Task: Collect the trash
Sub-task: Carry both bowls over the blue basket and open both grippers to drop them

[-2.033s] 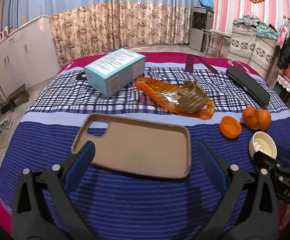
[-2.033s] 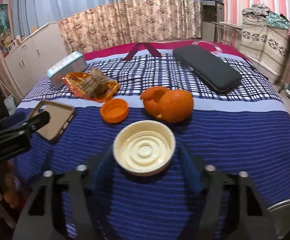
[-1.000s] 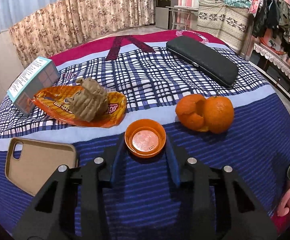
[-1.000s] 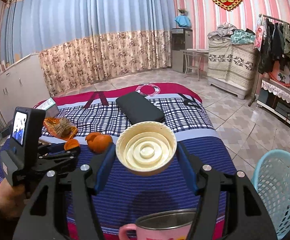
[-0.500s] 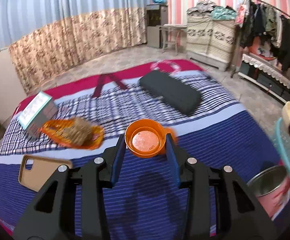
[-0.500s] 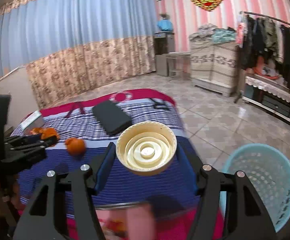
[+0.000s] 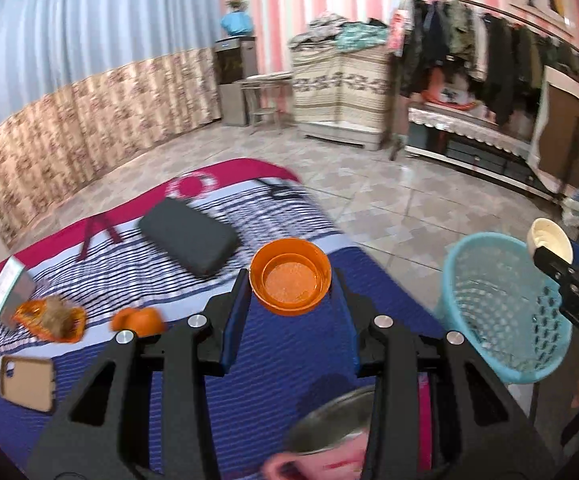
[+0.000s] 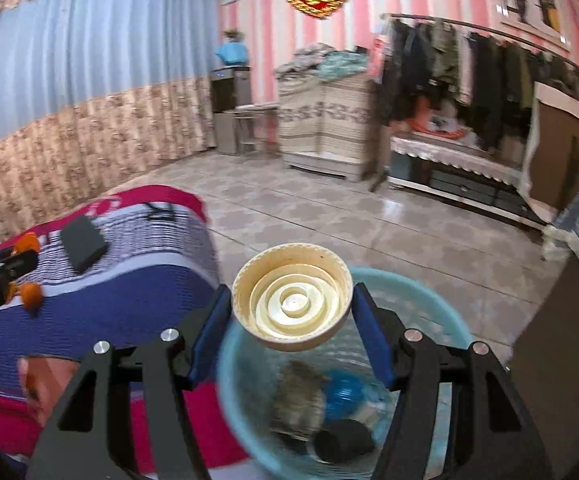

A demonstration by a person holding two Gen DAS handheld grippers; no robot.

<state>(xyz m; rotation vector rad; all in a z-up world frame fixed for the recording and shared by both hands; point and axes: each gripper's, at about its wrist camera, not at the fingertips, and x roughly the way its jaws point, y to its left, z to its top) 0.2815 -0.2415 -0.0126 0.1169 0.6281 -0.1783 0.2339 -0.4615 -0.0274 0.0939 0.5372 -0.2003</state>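
Cream lid (image 8: pixel 290 307) in right gripper (image 8: pixel 289 316) (over basket (image 8: pixel 441 292))

1. An orange lid (image 7: pixel 290 277) is showing a paler, speckled inside.
2. A cream lid (image 8: pixel 290 307) is showing concentric ridges.
3. A light blue mesh basket (image 7: pixel 501 308) is standing on beige patterned floor tiles (image 7: pixel 389 204).
4. The bed cover (image 7: pixel 289 344) is showing blue stripes, then a dark check on white, with a crimson edge.
5. A dark grey case (image 7: pixel 188 236) is lying on the check.
6. The gripper arms are showing black, with blue pads (image 8: pixel 371 334).
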